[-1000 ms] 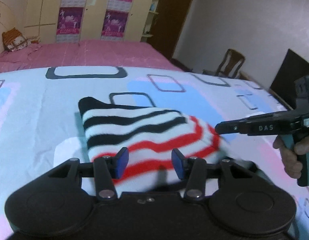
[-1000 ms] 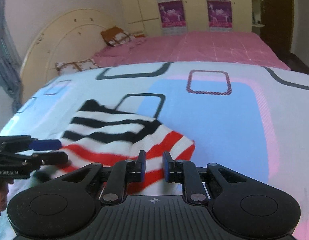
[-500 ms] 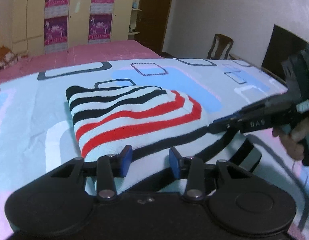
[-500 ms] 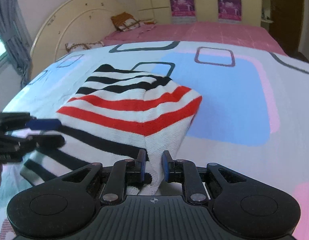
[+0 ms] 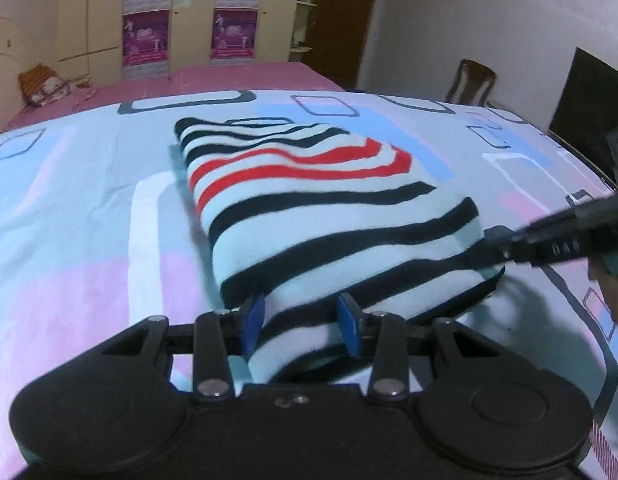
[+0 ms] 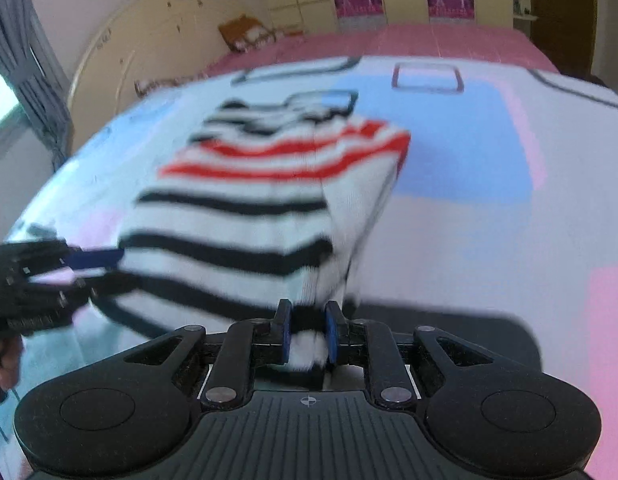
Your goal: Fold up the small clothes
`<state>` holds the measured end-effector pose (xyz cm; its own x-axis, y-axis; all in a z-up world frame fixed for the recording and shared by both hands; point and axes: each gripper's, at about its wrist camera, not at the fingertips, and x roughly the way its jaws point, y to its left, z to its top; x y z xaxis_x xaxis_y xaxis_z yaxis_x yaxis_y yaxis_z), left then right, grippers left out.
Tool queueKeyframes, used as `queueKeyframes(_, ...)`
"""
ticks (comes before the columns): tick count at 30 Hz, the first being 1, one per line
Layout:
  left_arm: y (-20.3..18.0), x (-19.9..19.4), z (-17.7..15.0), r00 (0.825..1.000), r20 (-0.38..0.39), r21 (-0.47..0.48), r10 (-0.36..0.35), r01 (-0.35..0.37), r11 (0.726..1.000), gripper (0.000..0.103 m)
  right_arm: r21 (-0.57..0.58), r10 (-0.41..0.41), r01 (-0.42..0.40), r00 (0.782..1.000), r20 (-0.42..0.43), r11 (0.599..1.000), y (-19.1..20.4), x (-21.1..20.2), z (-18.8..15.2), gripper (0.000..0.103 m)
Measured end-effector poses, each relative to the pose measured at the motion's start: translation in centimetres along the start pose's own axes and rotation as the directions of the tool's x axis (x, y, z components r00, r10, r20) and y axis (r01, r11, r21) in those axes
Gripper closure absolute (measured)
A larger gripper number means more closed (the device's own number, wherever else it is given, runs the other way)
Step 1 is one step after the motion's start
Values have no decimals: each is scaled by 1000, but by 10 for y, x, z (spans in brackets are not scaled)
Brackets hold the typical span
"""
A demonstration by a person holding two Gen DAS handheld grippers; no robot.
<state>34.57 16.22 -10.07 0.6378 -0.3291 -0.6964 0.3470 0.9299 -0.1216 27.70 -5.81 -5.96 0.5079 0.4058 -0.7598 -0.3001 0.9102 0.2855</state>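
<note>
Left wrist view: the white knitted garment with black and red stripes [image 5: 309,208] lies on the bed sheet printed with pale blue, pink and grey rectangles [image 5: 89,208], spanning the centre of the frame from upper middle down to the lower middle. Red stripes sit on the upper part, black stripes above and below them. The near hem rises off the sheet toward the camera. The left gripper [image 5: 301,326], at bottom centre, has its blue-padded jaws set apart with the hem lying between them; pads [image 5: 254,320] at the fabric's sides, gap wide, clamping not evident.

The right gripper [image 5: 497,240] enters from the right edge of the frame, tip at the garment's right near corner.

Right wrist view (motion-blurred): the right gripper [image 6: 307,338], at bottom centre, has its jaws drawn close and pinched on a bunched fold of the garment [image 6: 249,208], white fabric squeezed between the blue pads. The left gripper [image 6: 97,268] appears at the left edge, fingers at the garment's left edge; jaw gap not resolvable here.

Background: pink bedspread [image 5: 213,80] at upper centre, wooden chair [image 5: 471,84] at upper right.
</note>
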Motion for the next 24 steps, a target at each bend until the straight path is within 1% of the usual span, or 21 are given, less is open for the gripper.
queueKeyframes(4, 1, -2, -6, 1000, -5, -15, 17, -17, 1000, 63, 33, 7, -7, 1000, 8, 999, -6, -3, -13, 86)
queueKeyframes(11, 4, -2, -11, 999, 6, -66, 41, -41, 997, 63, -2, -6, 6, 1000, 17, 1000, -2, -1, -15, 86)
queueKeyframes(14, -4, -9, -8, 998, 6, -64, 67, -66, 996, 63, 6, -6, 6, 1000, 18, 1000, -3, -5, -11, 86)
queueKeyframes(16, -10, -9, -9, 996, -13, -55, 91, -91, 994, 63, 13, 6, -6, 999, 44, 1000, -2, -13, -11, 86)
queueKeyframes(18, -13, -3, -12, 994, -23, -48, 109, -110, 993, 63, -14, 0, 0, 1000, -2, 1000, -2, -2, -15, 86)
queueKeyframes(19, -13, -1, -11, 993, -24, -53, 115, -116, 992, 63, -25, 0, 0, 1000, -2, 1000, -1, 2, -14, 86)
queueKeyframes(21, -13, -2, -8, 992, -29, -73, 122, -124, 990, 63, -12, 0, 0, 1000, -10, 1000, -2, 2, -10, 86)
queueKeyframes(24, -23, -13, -6, 989, -19, -58, 149, -150, 987, 65, -12, 3, -3, 1000, 16, 1000, -1, -11, -10, 86)
